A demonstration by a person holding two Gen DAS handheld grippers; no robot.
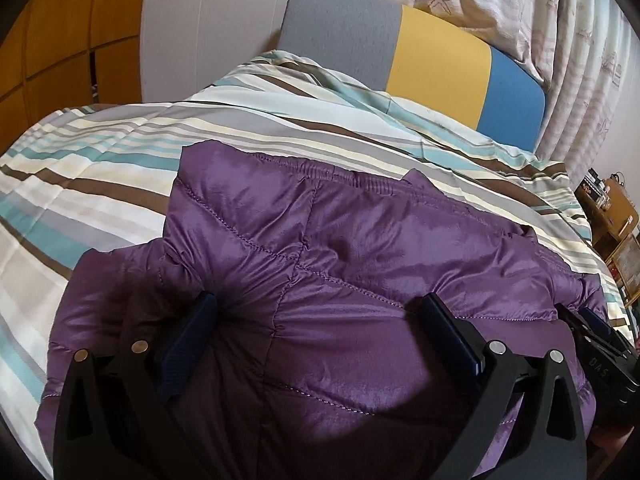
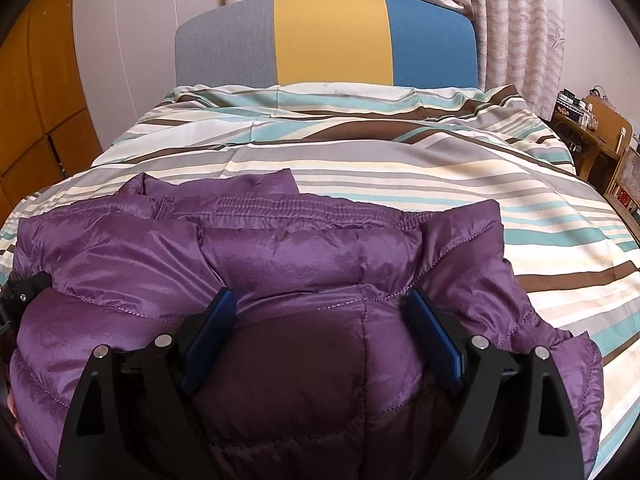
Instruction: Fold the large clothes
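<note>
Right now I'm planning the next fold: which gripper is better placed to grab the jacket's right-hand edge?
Probably the right gripper: open over the purple jacket, nearest its loose right-hand edge. The left gripper sits open nearer the other side.

Purple jacket (image 2: pixel 304 248), striped bedspread (image 2: pixel 400 160)

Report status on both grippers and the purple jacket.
Left gripper and right gripper: jaws wide open, pressed into the jacket, no grip. Purple puffer jacket bunched on the striped duvet, part folded. Nothing in the way.
</note>
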